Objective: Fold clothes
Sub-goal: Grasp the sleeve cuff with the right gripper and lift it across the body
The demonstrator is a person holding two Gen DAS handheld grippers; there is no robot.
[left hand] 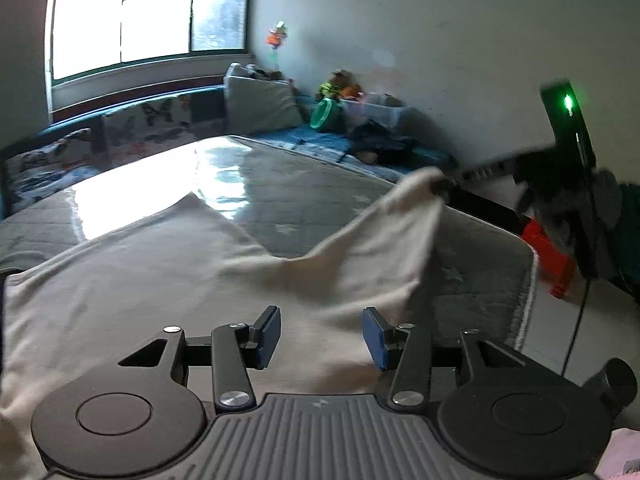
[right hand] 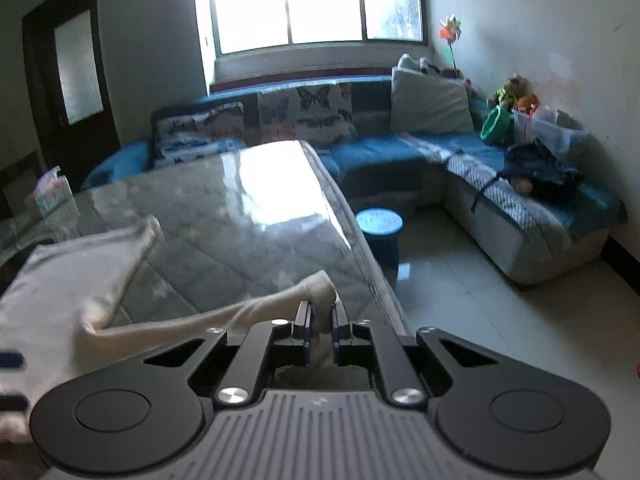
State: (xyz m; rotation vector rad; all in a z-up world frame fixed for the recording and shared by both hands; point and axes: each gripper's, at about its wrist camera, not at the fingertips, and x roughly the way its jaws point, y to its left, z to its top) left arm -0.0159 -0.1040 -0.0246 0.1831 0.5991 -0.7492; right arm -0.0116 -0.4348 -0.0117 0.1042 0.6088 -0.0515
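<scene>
- Behind your glossy worktop (right hand: 224, 208) sit a blue sofa (right hand: 420, 152) and a bright window (right hand: 316, 0).
- Your cream garment (left hand: 132, 280) lies flat across the worktop's near side, 1 sleeve (right hand: 256, 312) stretching rightward to the edge.
- Your right tool (right hand: 320, 312) is clenched on that sleeve's end; your left tool (left hand: 320, 336) hovers released above the cloth.

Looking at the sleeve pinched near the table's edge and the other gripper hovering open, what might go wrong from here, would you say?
1. The right gripper pinches only the sleeve's tip, so the cloth may slip out when pulled.
2. That sleeve lies near the table's edge; if dropped, it could slide off.
3. The left gripper is open above the garment, holding nothing, so the body may drag and bunch.
</scene>
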